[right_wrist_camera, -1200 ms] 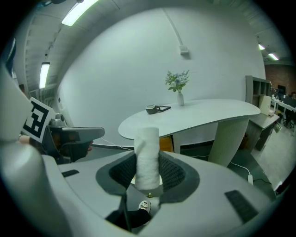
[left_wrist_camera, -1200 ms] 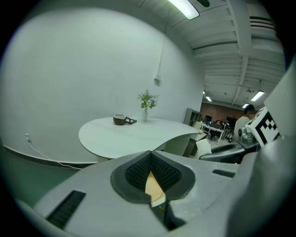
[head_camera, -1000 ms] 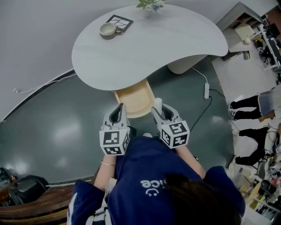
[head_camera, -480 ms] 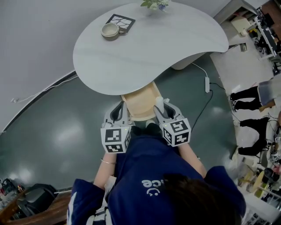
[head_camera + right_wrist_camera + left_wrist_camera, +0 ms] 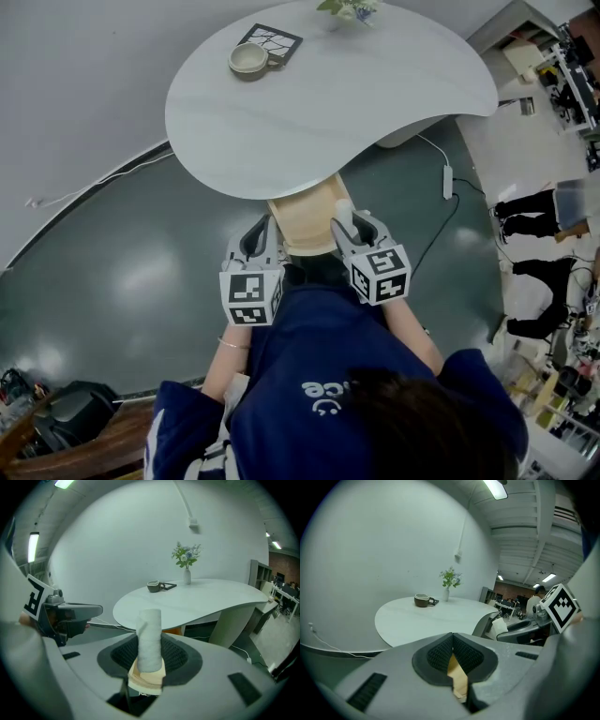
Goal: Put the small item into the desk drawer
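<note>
A white roll [image 5: 150,637] stands upright between the pads of my right gripper [image 5: 149,657], which is shut on it. In the head view the roll [image 5: 344,208] and right gripper [image 5: 346,221] hang over the right edge of the open, pale wooden drawer [image 5: 302,223] under the white table [image 5: 328,112]. My left gripper [image 5: 261,234] is at the drawer's left edge. Its pads meet with nothing between them in the left gripper view [image 5: 453,644]. The drawer's wood [image 5: 458,679] shows below them.
A mug [image 5: 248,58] on a dark coaster and a vase of flowers [image 5: 349,9] stand at the table's far side. A cable with a white adapter [image 5: 447,178] lies on the dark floor at the right. People [image 5: 539,211] stand further right.
Both grippers have edged a little towards the table and the drawer. The right one still holds the white roll, and the left one stays shut.
</note>
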